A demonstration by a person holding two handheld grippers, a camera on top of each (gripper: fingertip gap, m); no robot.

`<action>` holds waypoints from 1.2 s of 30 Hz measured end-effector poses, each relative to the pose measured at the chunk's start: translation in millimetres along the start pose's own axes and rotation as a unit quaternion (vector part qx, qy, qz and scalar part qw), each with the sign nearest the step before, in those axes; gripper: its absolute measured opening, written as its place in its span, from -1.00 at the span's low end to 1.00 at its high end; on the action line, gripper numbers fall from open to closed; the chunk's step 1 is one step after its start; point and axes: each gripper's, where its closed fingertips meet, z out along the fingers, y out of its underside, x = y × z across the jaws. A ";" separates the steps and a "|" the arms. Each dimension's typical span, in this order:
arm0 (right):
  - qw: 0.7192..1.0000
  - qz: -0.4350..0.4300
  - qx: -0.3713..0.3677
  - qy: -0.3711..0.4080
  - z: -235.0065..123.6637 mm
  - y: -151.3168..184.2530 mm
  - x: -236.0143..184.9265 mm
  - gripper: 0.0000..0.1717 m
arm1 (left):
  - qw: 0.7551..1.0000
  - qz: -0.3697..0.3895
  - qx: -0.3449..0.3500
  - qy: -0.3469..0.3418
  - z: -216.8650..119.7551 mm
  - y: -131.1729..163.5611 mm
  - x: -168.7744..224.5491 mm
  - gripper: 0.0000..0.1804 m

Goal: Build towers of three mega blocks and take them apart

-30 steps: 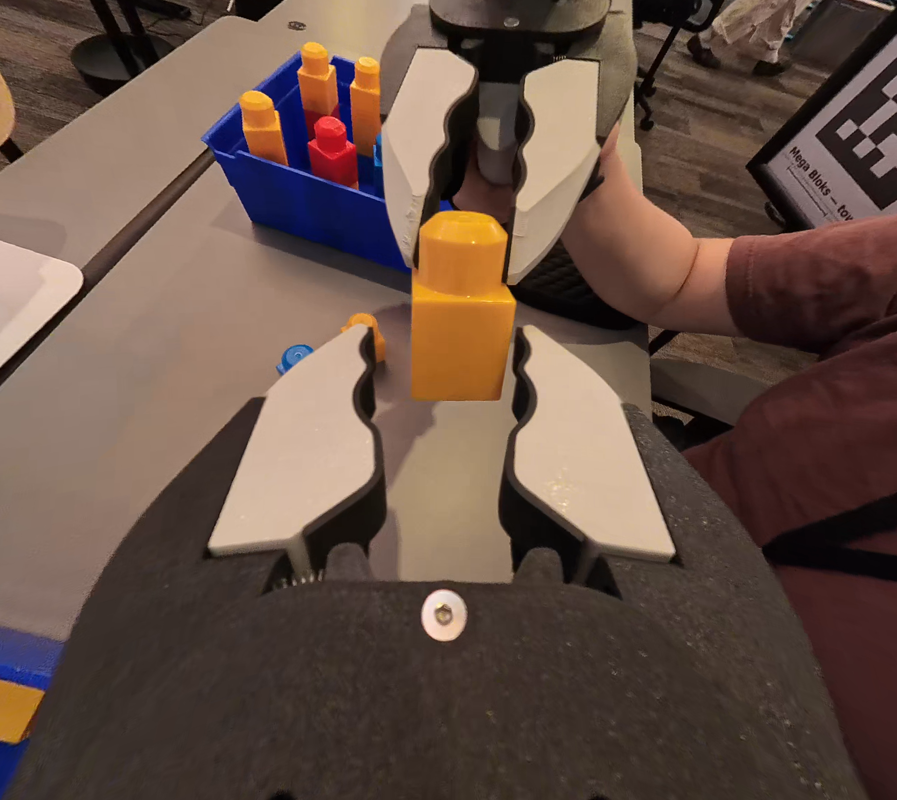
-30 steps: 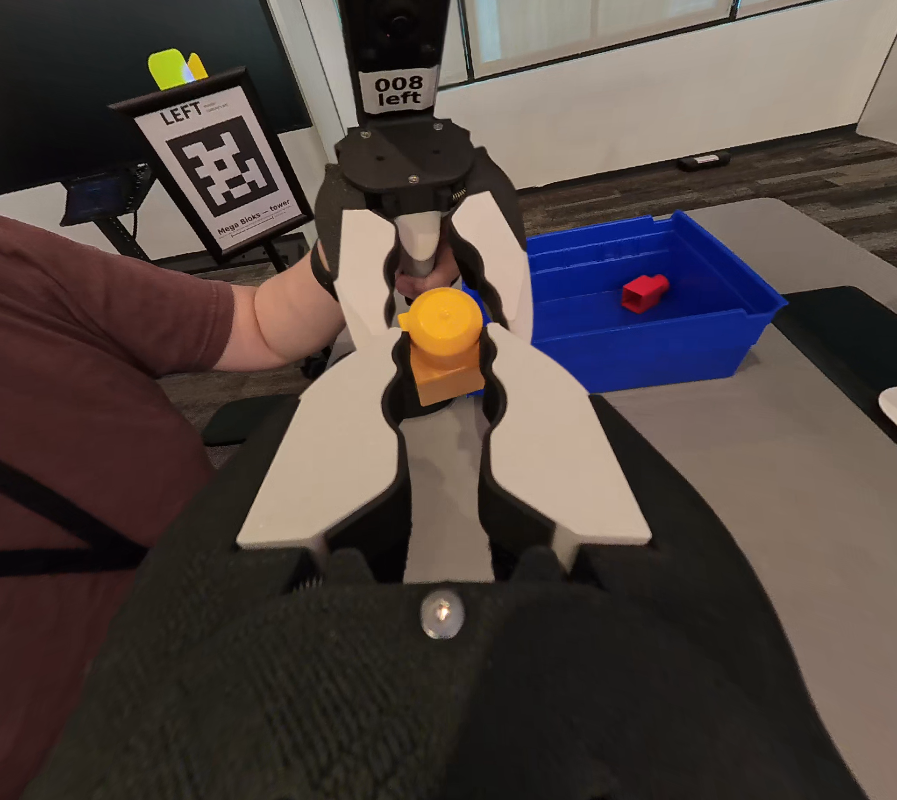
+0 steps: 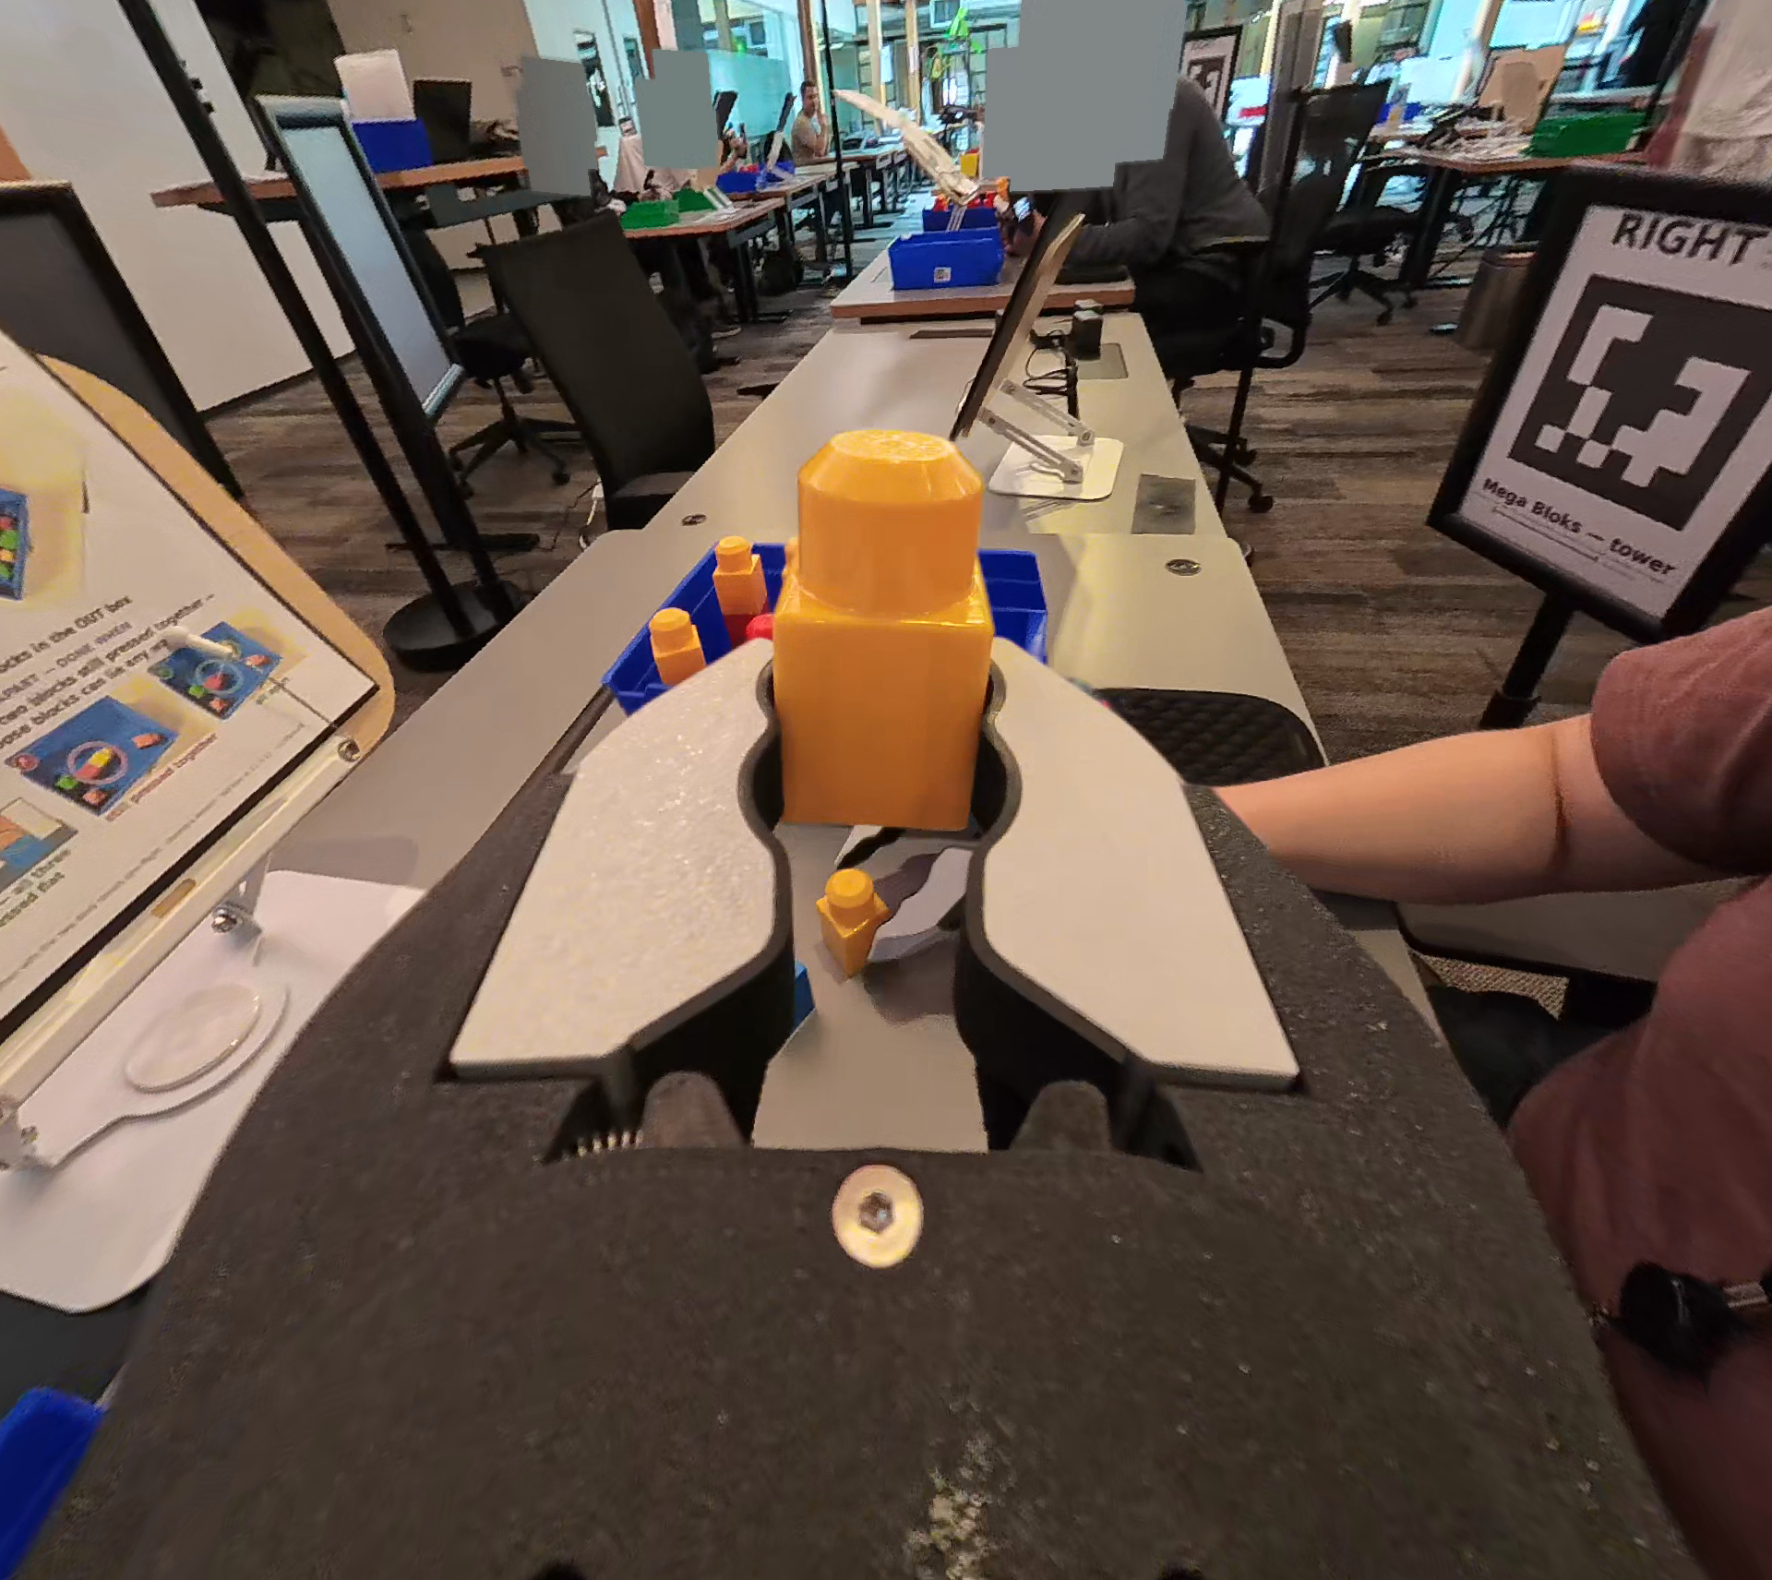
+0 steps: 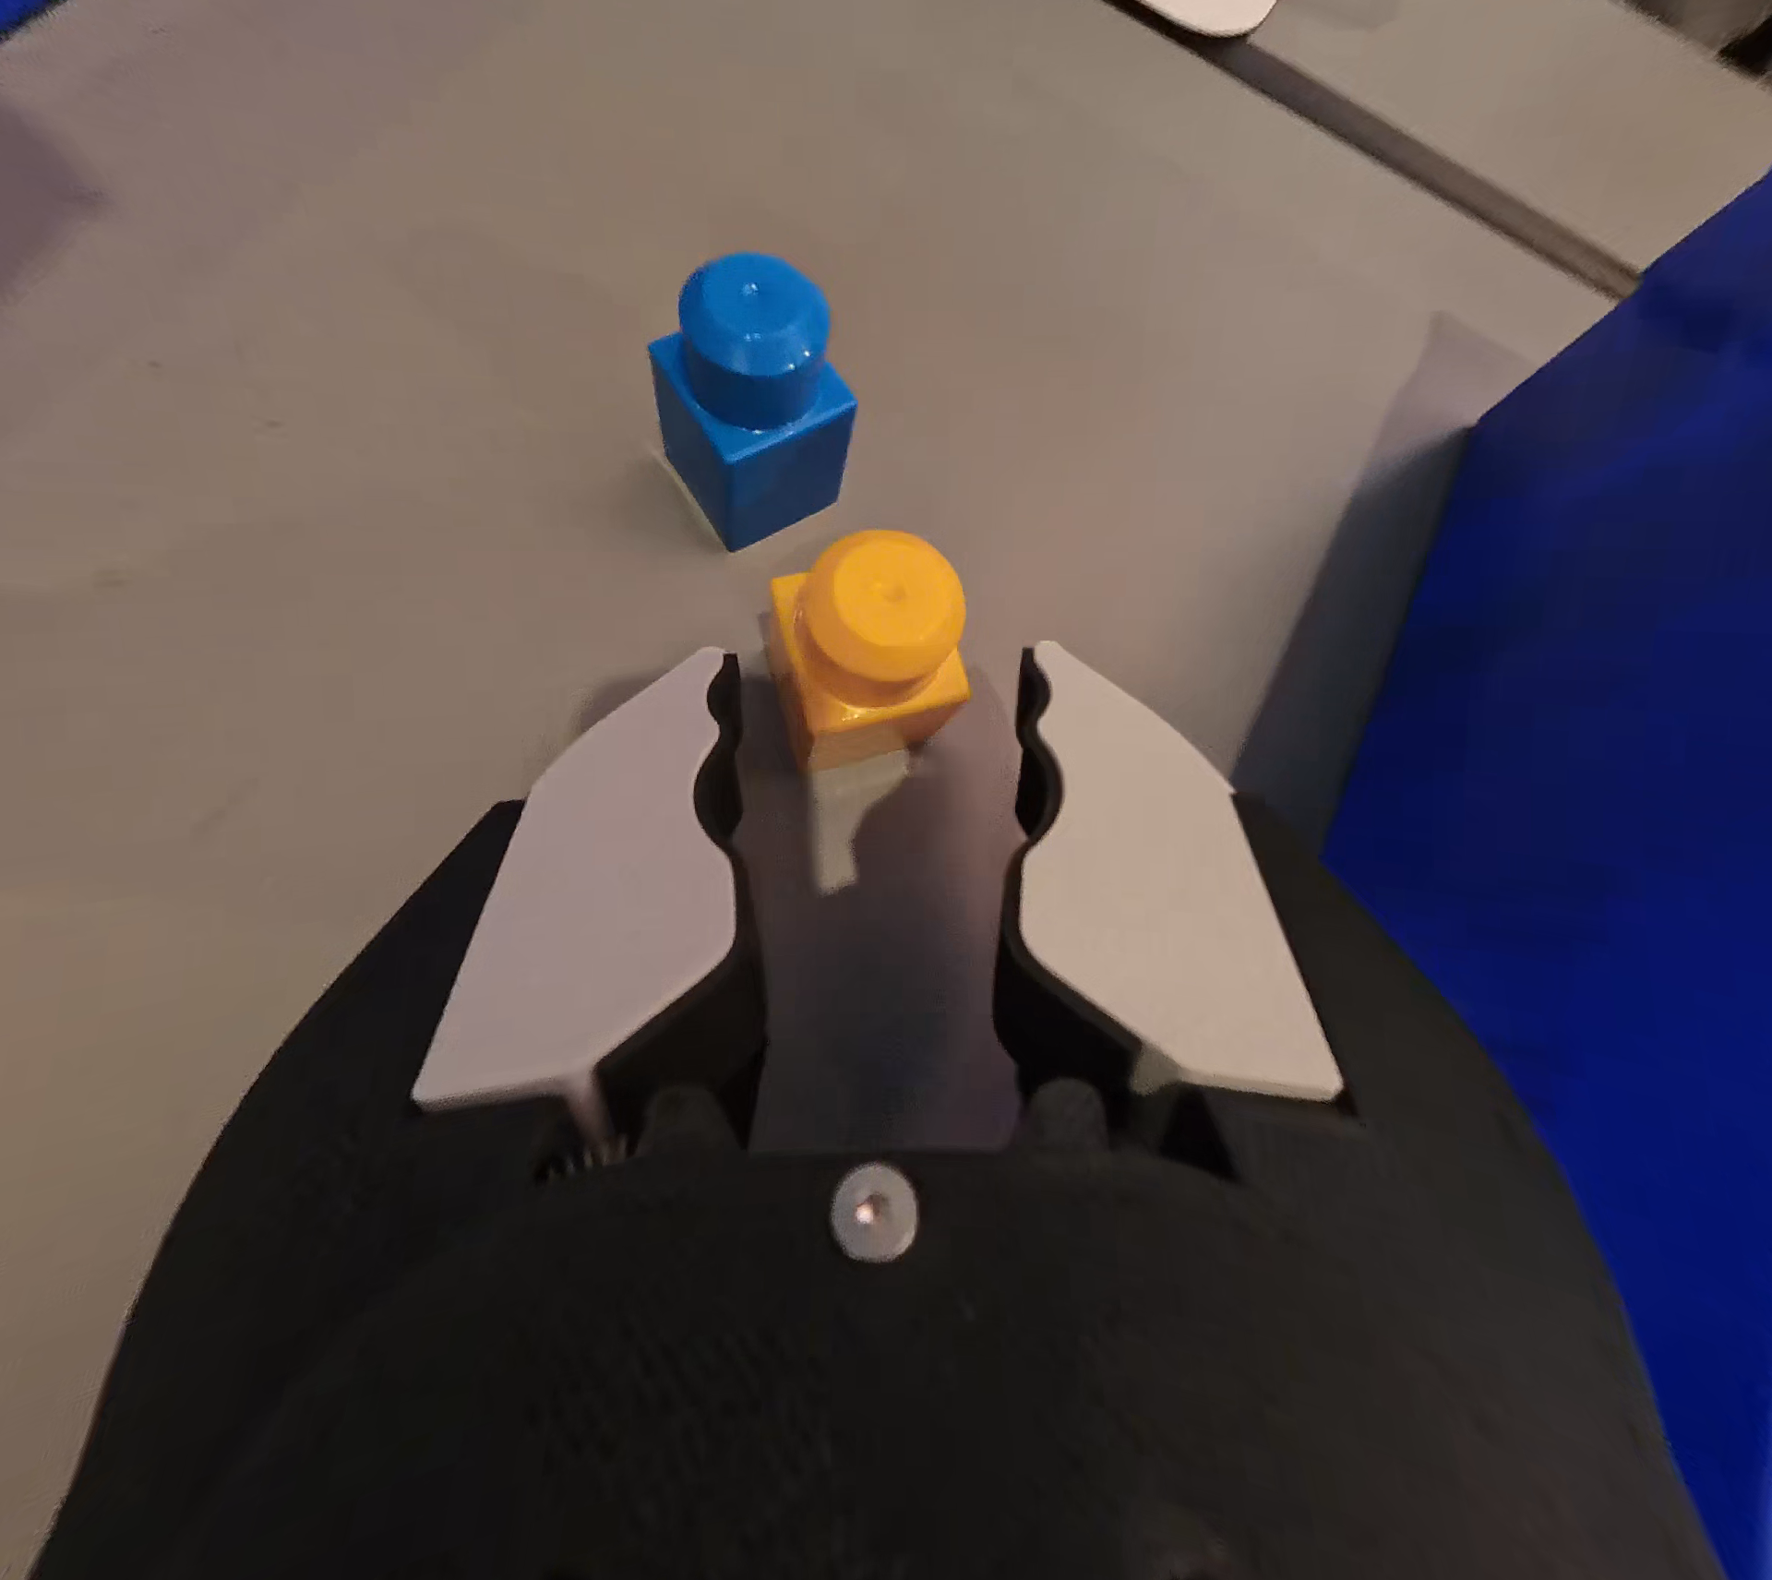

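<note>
We note left claw (image 3: 877, 729) clamped on orange block (image 3: 877, 709)'s flat sides; light, rigid, glossy-slick plastic. Right claw (image 4: 877, 729) wide open, empty, over 2nd orange block (image 4: 868, 652) on desk (image 4: 384, 192) mid-frame: grip flat sides, not stud.

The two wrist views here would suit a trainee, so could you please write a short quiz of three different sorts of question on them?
1. True or false: the left hand-held gripper is clamped on an orange block.
2. Multiple choice: on the grey table, the right hand-held gripper is A) shut on a blue block, B) open over a second orange block, C) shut on a red block.
3. Fill in: beyond that second orange block stands a ____ block.

Key: 1 true; 2 B; 3 blue.
</note>
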 end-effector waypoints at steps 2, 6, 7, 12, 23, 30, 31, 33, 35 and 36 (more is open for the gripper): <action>1.000 0.012 -0.002 -0.014 8.7 6.1 1.1 -0.38 | 1.000 -0.005 0.013 0.016 -2.2 -3.0 3.6 -0.61; 0.995 0.039 0.059 -0.072 -10.2 -16.7 -10.6 -0.57 | 1.000 -0.020 0.006 0.022 -1.0 7.2 -1.0 -0.61; 0.991 0.039 0.093 -0.085 -25.9 -36.1 -11.7 -0.57 | 0.999 -0.023 -0.004 0.026 0.0 12.7 -2.0 -0.61; 0.928 0.047 0.240 -0.281 -145.0 -172.6 -27.0 -0.57 | 0.996 -0.063 -0.024 0.058 12.3 24.8 1.4 -0.61; 0.903 -0.119 0.118 -0.395 -189.7 -236.2 -95.4 -0.57 | 0.989 -0.097 -0.060 0.090 28.7 40.5 10.4 -0.61; 0.885 -0.175 0.007 -0.432 -191.1 -207.1 -106.5 -0.57 | 0.979 -0.066 -0.136 0.138 27.8 60.1 31.7 -0.61; 0.886 -0.177 0.003 -0.429 -189.2 -205.5 -105.9 -0.57 | 0.978 -0.062 -0.144 0.138 29.6 63.9 31.9 -0.61; 0.889 -0.143 0.055 -0.432 -189.1 -219.1 -104.8 -0.57 | 0.979 -0.090 -0.116 0.140 32.5 57.0 29.1 -0.61; 0.883 -0.093 0.141 -0.438 -191.3 -237.2 -104.6 -0.56 | 0.978 -0.128 -0.075 0.148 31.0 44.0 26.1 -0.61; 0.880 -0.073 0.169 -0.437 -190.6 -241.9 -104.5 -0.51 | 0.977 -0.133 -0.070 0.149 30.0 42.3 25.1 -0.61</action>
